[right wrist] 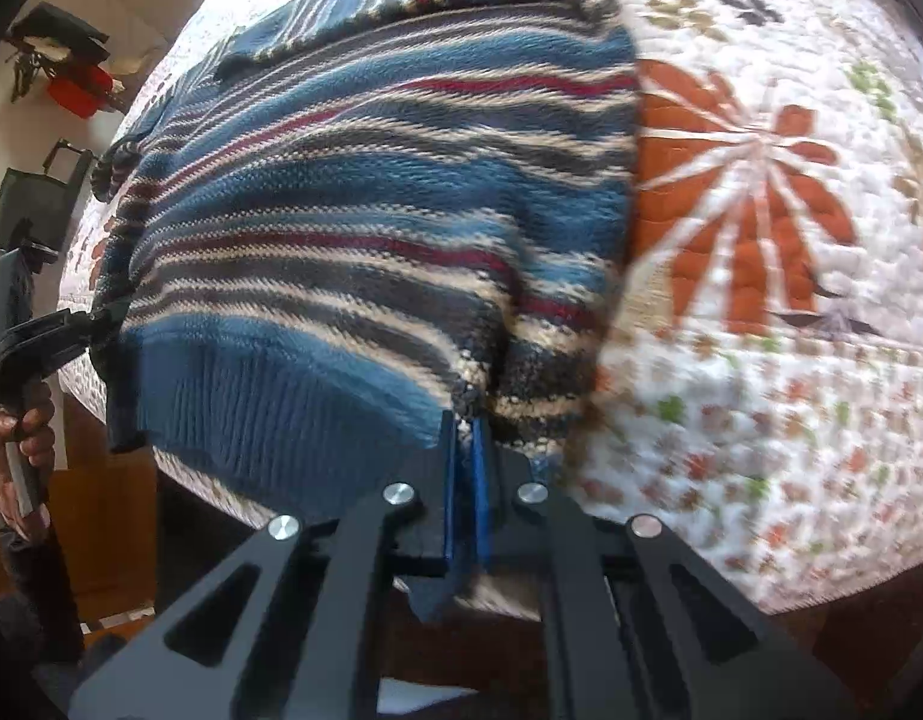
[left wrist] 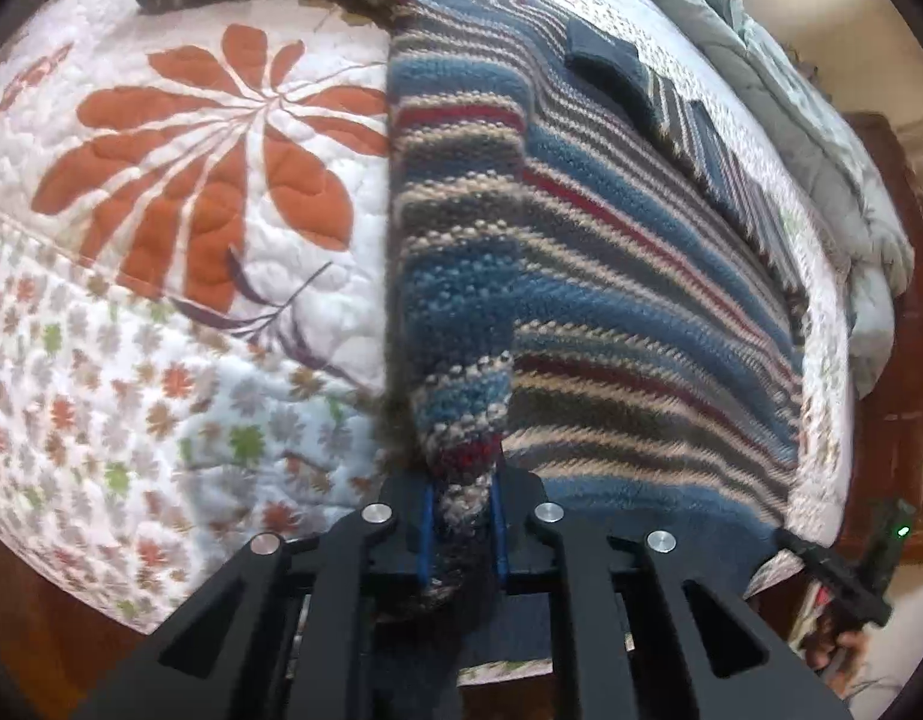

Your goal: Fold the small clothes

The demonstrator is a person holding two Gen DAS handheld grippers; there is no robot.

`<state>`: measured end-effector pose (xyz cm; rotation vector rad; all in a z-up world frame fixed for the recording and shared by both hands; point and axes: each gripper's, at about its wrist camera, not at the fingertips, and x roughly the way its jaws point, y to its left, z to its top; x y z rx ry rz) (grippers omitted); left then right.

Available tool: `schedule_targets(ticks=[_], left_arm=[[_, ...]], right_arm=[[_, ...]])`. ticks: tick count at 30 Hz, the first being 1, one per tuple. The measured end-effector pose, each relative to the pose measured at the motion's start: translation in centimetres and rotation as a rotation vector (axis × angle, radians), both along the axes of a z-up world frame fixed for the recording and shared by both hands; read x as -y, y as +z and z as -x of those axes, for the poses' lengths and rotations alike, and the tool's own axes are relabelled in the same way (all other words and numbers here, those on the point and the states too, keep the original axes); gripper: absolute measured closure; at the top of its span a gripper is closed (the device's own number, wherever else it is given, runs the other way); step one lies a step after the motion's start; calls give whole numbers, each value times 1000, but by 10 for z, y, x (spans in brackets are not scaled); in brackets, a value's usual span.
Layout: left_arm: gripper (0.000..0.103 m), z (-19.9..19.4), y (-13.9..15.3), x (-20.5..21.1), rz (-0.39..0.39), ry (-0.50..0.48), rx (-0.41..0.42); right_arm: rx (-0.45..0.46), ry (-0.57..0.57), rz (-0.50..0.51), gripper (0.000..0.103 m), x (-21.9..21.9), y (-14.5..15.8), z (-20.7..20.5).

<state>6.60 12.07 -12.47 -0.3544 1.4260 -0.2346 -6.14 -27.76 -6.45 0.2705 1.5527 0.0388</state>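
A knit sweater (left wrist: 581,276) with blue, cream, red and grey stripes lies spread on the flowered quilt (left wrist: 191,180). My left gripper (left wrist: 464,474) is shut on a bunched fold of its left edge, and the knit is pinched between the blue pads. In the right wrist view the same sweater (right wrist: 353,192) fills the left half of the frame. My right gripper (right wrist: 464,420) is shut on it where the blue ribbed hem meets the stripes. The left gripper (right wrist: 92,319) also shows at the sweater's far corner, held by a hand (right wrist: 23,432). The right gripper (left wrist: 821,558) shows at the lower right of the left wrist view.
A grey-green duvet (left wrist: 821,150) is bunched along the far side of the bed, beside a dark wooden frame (left wrist: 905,360). On the floor past the bed are a red item (right wrist: 80,90) and a black bag (right wrist: 35,204). The quilt (right wrist: 761,240) reaches to the bed's near edge.
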Motion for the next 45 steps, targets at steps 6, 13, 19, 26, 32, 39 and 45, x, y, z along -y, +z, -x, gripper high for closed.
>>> schedule_targets(ticks=[6,13,19,26,32,39,45], left_arm=[[89,-9,-22,-18,-33,1,-42],[67,-14,9,-40,-42,8,23],[56,-49,18,-54,-91,42,67],[33,-88,32,-91,-179,139,161],[32,-128,23,-133,-237,224,177],[32,-158,8,-154,-245,252,184],[32,-171,4,-180,-279,263,184]], right_arm=[[-90,-14,52,99,12,-35,6],[60,44,307,66,-19,24,-29],[150,144,136,66,-81,33,-104],[143,329,-54,66,-212,-3,-227],[104,408,-140,66,-323,-34,-328],[35,372,-149,66,-384,-83,-395],[32,335,-161,66,-384,-82,-411]])
